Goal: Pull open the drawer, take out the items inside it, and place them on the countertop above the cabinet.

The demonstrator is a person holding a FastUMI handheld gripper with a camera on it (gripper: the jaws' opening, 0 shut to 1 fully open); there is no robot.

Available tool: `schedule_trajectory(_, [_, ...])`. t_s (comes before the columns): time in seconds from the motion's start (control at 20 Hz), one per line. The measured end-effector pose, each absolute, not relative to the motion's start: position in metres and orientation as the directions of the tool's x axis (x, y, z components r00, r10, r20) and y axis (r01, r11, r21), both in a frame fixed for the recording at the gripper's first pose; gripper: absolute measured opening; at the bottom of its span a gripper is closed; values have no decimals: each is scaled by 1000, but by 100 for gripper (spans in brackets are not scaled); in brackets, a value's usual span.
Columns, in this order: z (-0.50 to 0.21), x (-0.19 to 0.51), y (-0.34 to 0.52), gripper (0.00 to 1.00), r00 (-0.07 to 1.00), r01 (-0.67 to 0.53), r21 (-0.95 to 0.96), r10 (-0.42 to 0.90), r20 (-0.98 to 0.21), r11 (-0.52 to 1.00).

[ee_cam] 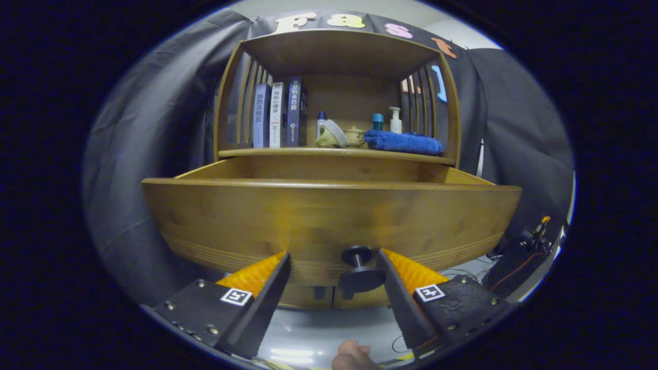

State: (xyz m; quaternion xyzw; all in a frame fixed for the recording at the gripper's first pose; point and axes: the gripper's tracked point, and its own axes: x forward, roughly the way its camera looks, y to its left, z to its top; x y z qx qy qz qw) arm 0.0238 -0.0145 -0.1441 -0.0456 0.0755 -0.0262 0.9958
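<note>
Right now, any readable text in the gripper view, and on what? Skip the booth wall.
"路西法效应": spine of the left book.
Middle book and right book: spine print too blurred to quote.
Pump bottle: nothing readable.
Square markers on the gripper: patterns, no words.
The gripper is open, fingers either side of the drawer knob.
</note>
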Motion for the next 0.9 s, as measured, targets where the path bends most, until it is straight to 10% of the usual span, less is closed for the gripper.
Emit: schedule_trajectory(0.9, [-128, 115, -8, 100, 997, 43, -44, -40, 69, 998])
